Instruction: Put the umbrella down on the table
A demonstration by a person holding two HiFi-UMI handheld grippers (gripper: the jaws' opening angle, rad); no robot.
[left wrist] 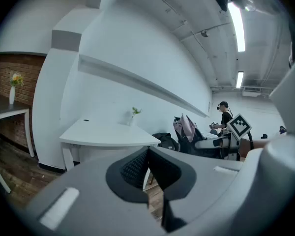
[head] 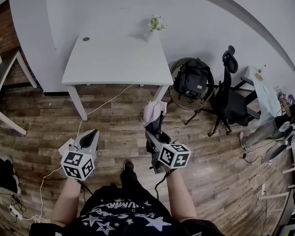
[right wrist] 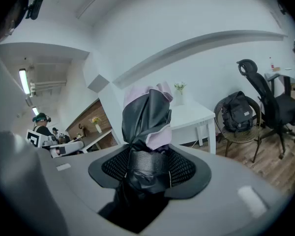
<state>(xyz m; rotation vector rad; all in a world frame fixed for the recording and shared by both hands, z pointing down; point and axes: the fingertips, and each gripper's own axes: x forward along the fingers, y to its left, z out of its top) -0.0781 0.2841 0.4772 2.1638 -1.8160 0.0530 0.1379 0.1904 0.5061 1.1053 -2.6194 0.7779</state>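
While the umbrella is up in the air, short of the table, the right gripper has it clamped. Right gripper view: both pads press on the black wrapped shaft, and the folded canopy, black with pink panels, rises past the jaw tips. Umbrella is furled, tip toward the table, tilted a little below level.

Head view: umbrella hangs over the wood floor, just out from the table's near right leg, touching neither the leg nor the top.

Left gripper: jaws together, nothing between them. Left gripper view shows the two dark pads meeting along one line. It is held to the left of the other gripper, well apart from the umbrella, also aimed toward the table.

Table top is white and mostly bare. A small vase with flowers stands at its far right corner, by the wall.

Right of the table: a backpack on a round chair, then an office chair. A pale cable runs across the floor from under the table toward the left gripper.
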